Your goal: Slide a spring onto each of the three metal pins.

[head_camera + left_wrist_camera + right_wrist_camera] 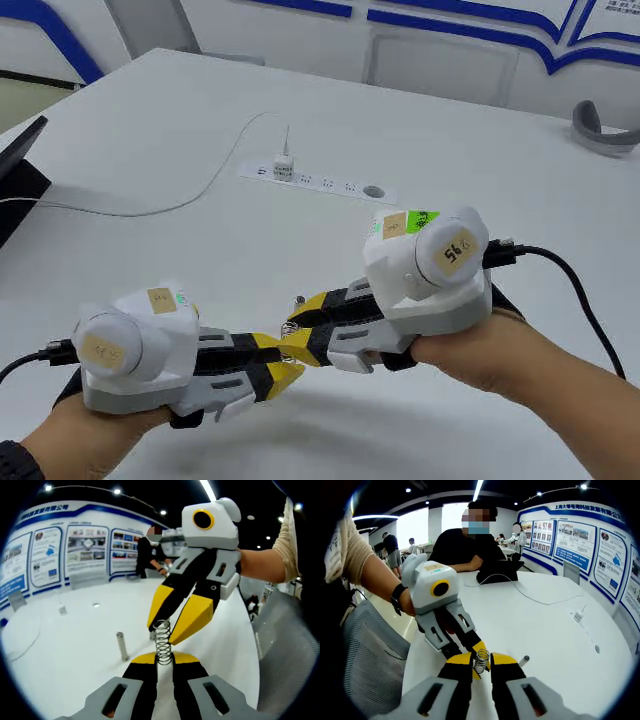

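Pinching the spring (161,641) from both ends: left gripper (161,661) clamps its base, right gripper (162,631) nips its top; one pin (121,646) stands upright just beside, on the table (70,655).

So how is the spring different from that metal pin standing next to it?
The spring is an open wire coil you can see through; the metal pin is a solid, smooth rod. The spring sits between the jaws of the left gripper, with the right gripper at its top; the pin stands alone on the table, untouched. Both are silvery metal and upright.
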A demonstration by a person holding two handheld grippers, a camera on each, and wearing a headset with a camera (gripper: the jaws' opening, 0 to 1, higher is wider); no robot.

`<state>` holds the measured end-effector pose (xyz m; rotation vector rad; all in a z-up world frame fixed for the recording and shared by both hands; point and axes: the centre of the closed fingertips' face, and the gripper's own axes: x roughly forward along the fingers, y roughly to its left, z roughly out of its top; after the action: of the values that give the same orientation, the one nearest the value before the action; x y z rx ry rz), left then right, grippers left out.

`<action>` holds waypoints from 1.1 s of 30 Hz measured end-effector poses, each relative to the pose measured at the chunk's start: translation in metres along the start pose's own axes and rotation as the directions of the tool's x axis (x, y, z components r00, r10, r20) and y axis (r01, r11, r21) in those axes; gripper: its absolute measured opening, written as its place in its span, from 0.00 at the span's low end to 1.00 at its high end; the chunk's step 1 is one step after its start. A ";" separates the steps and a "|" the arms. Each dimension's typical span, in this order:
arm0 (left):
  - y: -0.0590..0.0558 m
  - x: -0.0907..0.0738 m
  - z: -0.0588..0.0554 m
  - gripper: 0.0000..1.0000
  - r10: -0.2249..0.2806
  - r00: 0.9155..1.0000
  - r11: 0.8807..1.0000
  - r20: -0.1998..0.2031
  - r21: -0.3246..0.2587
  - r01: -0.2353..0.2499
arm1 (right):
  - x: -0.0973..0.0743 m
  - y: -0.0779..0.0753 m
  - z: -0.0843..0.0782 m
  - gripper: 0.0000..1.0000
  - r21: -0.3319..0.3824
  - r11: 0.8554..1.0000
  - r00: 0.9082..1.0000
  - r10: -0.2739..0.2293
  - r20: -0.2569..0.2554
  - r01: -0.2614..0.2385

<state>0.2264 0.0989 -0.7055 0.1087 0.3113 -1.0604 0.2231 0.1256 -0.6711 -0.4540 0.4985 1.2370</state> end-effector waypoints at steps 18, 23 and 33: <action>0.005 -0.002 -0.001 0.11 0.037 0.999 0.991 -0.023 0.130 -0.033 | 0.002 0.000 0.003 0.12 0.034 0.999 0.999 -0.009 0.043 0.008; 0.008 -0.001 0.002 0.16 0.052 0.999 0.988 -0.010 0.147 -0.050 | 0.001 -0.004 0.006 0.12 0.032 0.999 0.998 -0.022 0.059 0.021; 0.014 -0.004 0.002 0.29 0.076 0.997 0.987 -0.005 0.143 -0.074 | -0.003 -0.011 0.010 0.12 0.041 0.998 0.996 -0.046 0.079 0.043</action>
<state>0.2371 0.1084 -0.7028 0.2529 0.2389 -1.0072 0.2336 0.1258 -0.6605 -0.3788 0.4420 1.1958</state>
